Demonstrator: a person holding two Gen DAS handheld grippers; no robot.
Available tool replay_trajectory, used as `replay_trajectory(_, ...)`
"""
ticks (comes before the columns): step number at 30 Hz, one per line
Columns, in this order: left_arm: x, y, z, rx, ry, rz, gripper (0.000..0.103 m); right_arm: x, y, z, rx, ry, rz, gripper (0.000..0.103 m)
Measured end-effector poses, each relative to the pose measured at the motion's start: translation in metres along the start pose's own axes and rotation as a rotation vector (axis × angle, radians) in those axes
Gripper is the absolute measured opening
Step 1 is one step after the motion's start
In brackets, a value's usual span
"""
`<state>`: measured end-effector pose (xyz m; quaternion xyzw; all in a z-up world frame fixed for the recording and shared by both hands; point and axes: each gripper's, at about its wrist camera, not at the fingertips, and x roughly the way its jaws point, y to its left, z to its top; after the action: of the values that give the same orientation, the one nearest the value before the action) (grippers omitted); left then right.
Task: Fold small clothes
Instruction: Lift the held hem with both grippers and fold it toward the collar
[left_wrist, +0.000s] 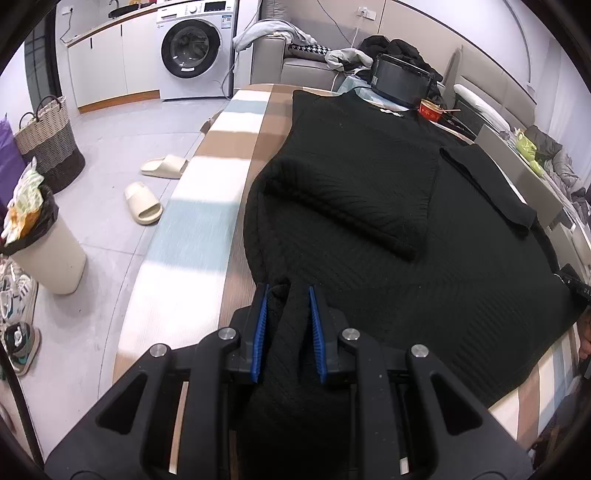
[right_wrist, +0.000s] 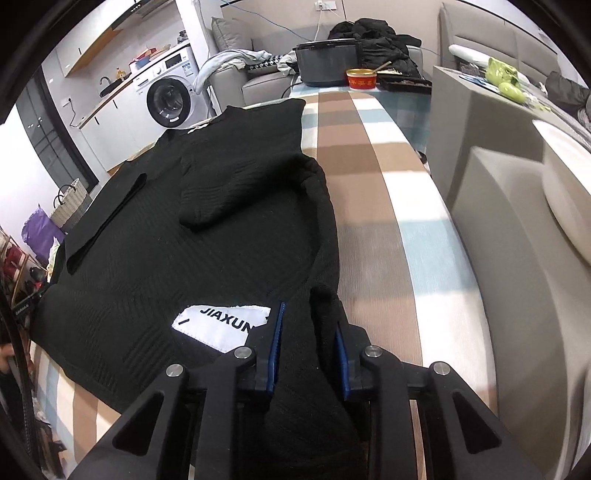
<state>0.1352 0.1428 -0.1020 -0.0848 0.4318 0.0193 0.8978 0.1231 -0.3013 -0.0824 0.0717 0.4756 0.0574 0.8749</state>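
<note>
A black knit sweater (left_wrist: 369, 206) lies spread on the striped surface (left_wrist: 207, 206) — sleeves folded inward. The left gripper (left_wrist: 287, 295) and right gripper (right_wrist: 308, 306) each have jaws pinched on its near hem corners.

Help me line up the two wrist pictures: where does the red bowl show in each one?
Left wrist view: the red bowl sits upper right, past the black sweater's far end, right of the dark tub.
Right wrist view: the red bowl sits top centre, at the striped cloth's far end, right of the dark tub.
Shared landmark: the washing machine.
</note>
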Motion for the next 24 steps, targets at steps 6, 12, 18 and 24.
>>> replay_trajectory(6, -0.016, 0.007, -0.014, -0.012, 0.006, -0.013, 0.020, -0.014, -0.005, -0.010, 0.027, -0.006, 0.023, 0.030)
replay_trajectory(12, -0.045, 0.014, -0.020, -0.028, 0.000, -0.014, 0.023, -0.049, -0.018, -0.014, 0.077, -0.046, 0.090, 0.039)
replay_trajectory(18, -0.063, 0.017, -0.036, -0.023, 0.029, -0.033, 0.023, -0.053, -0.018, -0.020, 0.106, -0.036, 0.156, 0.039)
replay_trajectory(24, -0.077, 0.020, -0.048, -0.045, 0.044, -0.056, 0.023, -0.054, -0.007, -0.022, 0.072, -0.037, 0.159, 0.039)
